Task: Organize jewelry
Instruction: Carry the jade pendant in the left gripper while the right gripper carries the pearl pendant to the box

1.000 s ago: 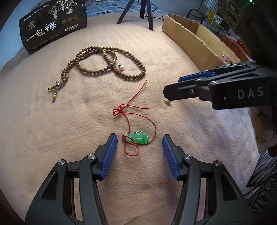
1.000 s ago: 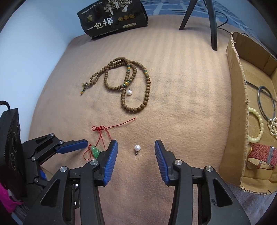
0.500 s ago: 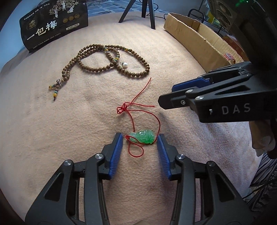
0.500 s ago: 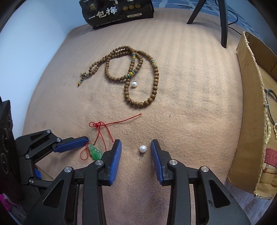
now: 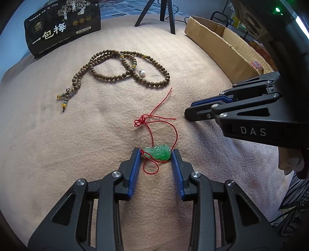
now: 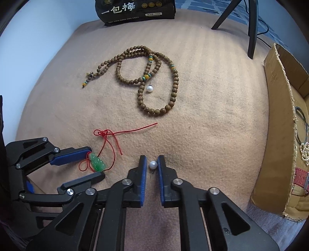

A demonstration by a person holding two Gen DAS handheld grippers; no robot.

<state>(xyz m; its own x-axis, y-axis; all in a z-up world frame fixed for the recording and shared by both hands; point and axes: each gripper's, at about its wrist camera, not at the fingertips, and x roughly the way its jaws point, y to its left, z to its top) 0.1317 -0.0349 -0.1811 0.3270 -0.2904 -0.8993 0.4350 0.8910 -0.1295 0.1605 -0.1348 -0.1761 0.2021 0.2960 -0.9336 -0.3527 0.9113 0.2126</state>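
A green jade pendant on a red cord lies on the tan blanket between the blue pads of my left gripper. Its jaws are closing; the right pad touches the stone and a thin gap shows on the left. My right gripper is shut on a small pearl stud earring, whose pin points back toward the camera. In the right wrist view the pendant sits inside the left gripper. In the left wrist view the right gripper points down at the blanket and hides its pearl.
A wooden bead necklace with a second pearl earring lies farther back on the blanket. A cardboard box at the right holds bracelets and a watch. A black bag and tripod legs stand behind.
Both pairs of jaws have narrowed: the left around the jade pendant, the right down onto the pearl earring. The right gripper came lower and closer to the blanket.
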